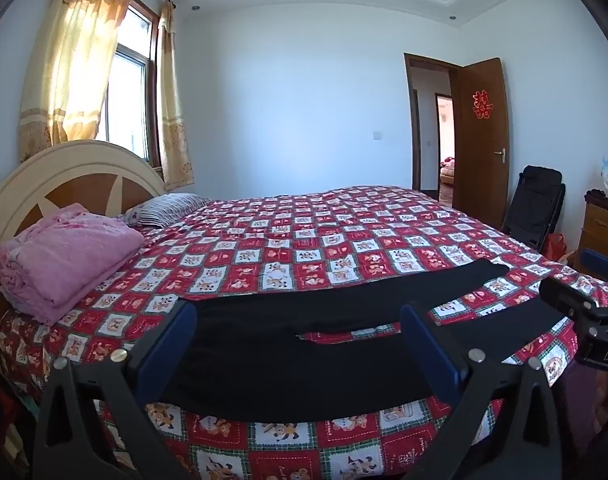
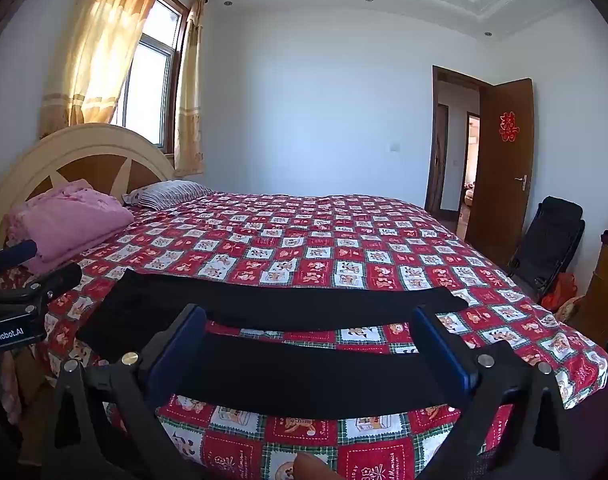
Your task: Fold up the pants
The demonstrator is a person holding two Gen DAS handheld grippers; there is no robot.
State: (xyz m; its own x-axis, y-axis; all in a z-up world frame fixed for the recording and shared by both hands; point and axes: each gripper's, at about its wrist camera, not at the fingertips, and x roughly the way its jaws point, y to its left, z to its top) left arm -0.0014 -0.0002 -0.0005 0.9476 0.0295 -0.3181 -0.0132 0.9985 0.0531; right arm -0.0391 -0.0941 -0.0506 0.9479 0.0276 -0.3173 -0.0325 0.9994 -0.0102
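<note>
A: Black cloth: in the left wrist view the pants (image 1: 288, 332) lie flat along the near edge of the bed (image 1: 304, 240), long axis running across the view; the waist end sits ahead of the left gripper (image 1: 300, 344), whose jaws stand spread and hold nothing.

B: And the legs?

A: In the right wrist view both legs stretch toward the foot of the bed, slightly parted, with quilt showing between them; the right gripper (image 2: 309, 350) hangs over the nearer leg, jaws spread wide, so it looks nearer the cuffs.

B: Condition?

A: Plain, smooth, unfolded.
</note>
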